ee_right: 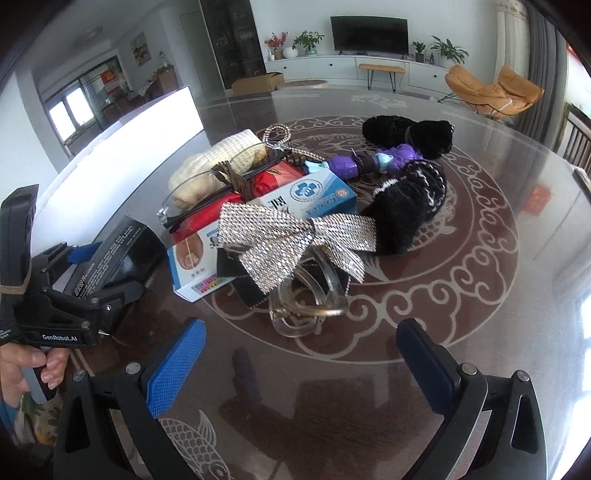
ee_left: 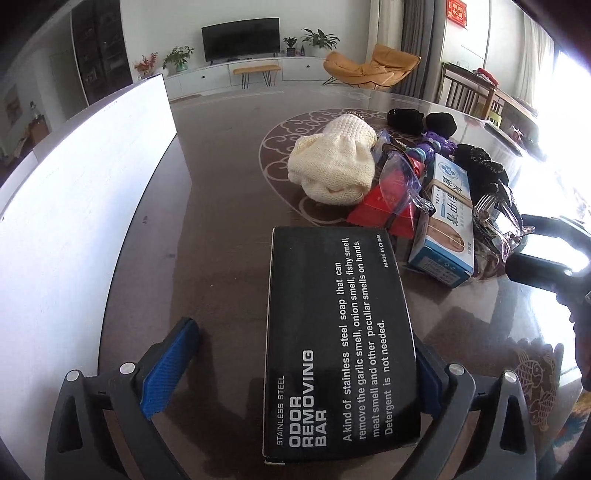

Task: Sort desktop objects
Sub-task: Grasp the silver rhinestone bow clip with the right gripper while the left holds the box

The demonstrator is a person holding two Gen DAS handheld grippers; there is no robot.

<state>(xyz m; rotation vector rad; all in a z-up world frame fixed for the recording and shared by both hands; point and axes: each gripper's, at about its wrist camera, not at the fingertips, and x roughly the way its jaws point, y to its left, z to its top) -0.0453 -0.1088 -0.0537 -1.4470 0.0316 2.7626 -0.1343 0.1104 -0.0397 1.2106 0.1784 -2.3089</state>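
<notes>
Progress: early, by my judgement | black box (ee_left: 338, 343) apart from pile, between spread left tongs (ee_left: 306, 365), touching one pad only | right tongs (ee_right: 301, 363) spread, empty | unsorted on worktop (ee_right: 480, 332): knit pouch (ee_left: 332, 162), medicine box (ee_right: 295, 206), sequin bow (ee_right: 291, 240) | white bin (ee_left: 74, 192) beside.

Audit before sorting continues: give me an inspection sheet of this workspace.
Surface: dark glossy table, patterned.
Job's things: black soap box between left tool's fingers, left finger apart from it; blue-white medicine box; cream knit item.
Clutter: rhinestone bow, clear hair clip, black fuzzy items, purple toy, glasses piled together.
Grippers: right tool open, empty.
Cables: nothing seen.
Surroundings: TV, orange chair, white board.
</notes>
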